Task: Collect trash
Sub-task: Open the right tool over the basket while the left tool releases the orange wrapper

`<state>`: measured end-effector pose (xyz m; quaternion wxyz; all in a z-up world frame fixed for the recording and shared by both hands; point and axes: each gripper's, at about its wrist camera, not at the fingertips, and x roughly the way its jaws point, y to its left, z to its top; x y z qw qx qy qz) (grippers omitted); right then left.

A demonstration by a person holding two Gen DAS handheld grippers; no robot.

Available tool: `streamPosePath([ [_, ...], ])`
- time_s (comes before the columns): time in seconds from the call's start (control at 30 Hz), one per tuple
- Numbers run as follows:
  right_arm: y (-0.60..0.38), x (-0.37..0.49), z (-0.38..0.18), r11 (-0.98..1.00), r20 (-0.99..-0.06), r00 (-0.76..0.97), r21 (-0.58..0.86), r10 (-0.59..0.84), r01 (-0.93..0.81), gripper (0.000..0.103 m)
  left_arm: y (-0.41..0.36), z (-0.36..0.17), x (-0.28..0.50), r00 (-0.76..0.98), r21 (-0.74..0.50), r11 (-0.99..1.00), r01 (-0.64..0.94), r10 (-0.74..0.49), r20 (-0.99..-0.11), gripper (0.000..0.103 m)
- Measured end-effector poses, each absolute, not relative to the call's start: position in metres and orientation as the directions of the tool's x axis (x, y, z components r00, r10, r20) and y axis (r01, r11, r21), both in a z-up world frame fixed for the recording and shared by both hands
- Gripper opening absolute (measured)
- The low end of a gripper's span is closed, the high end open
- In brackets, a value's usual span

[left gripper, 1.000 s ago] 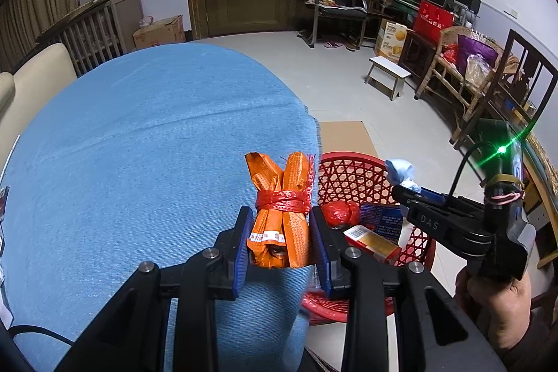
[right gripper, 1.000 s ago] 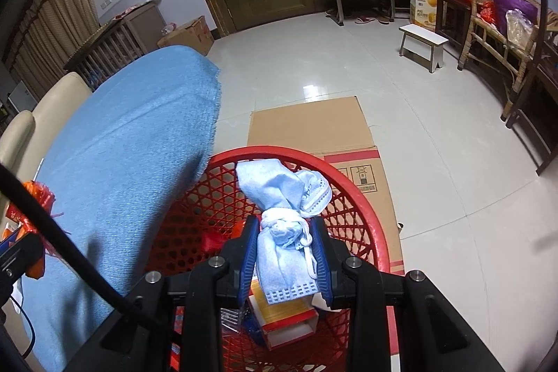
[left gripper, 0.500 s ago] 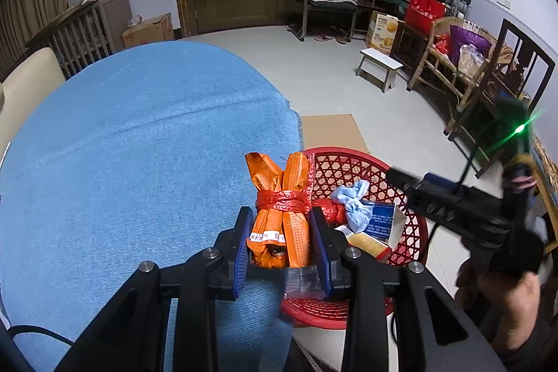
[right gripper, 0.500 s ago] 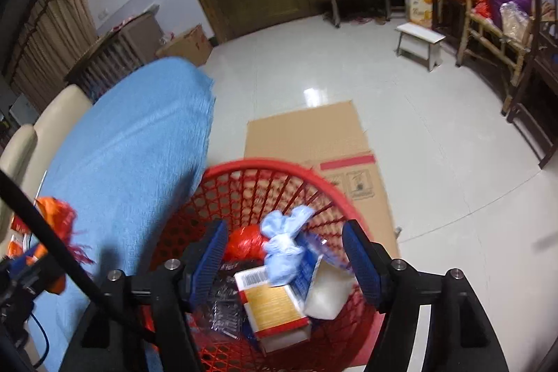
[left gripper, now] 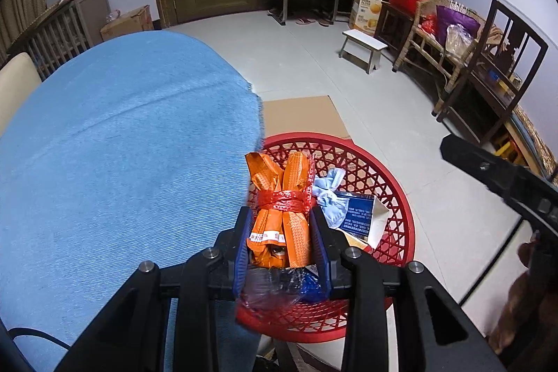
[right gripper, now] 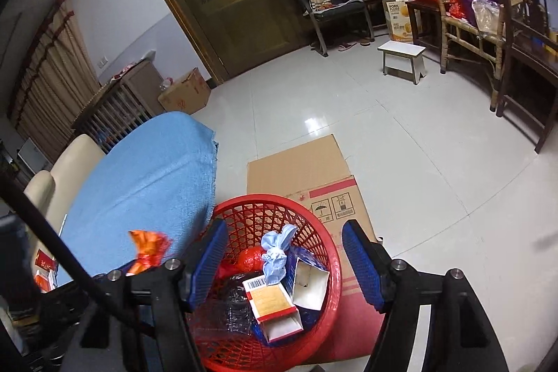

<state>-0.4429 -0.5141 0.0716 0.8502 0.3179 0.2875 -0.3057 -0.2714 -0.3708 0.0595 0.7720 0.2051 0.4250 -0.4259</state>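
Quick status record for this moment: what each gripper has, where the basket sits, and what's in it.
left gripper: shut on orange wrapper bundle, tied with red netting, held at the basket's near rim
right gripper: open, holding nothing, above the basket
red basket: on the floor beside the blue-covered table, partly on flattened cardboard
basket contents: blue cloth wad, orange-and-white carton, open white box, red wrapper, clear plastic
table edge: some small packets at far left in the right wrist view
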Motion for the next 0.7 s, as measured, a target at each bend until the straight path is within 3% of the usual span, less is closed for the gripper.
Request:
streamPosePath([
  [0.6,-0.521,-0.454,0.089,0.599,-0.645,0.679,0.403,-0.351,0.692,0.072,-0.398,0.044,-0.27,0.253,-0.039,0.53,0.847,-0.466,-0.848,0.034],
  [0.7,-0.52,-0.455,0.091,0.6,-0.641,0.681,0.403,-0.354,0.691,0.072,-0.403,0.042,-0.269,0.247,-0.039,0.532,0.846,-0.455,-0.856,0.04],
])
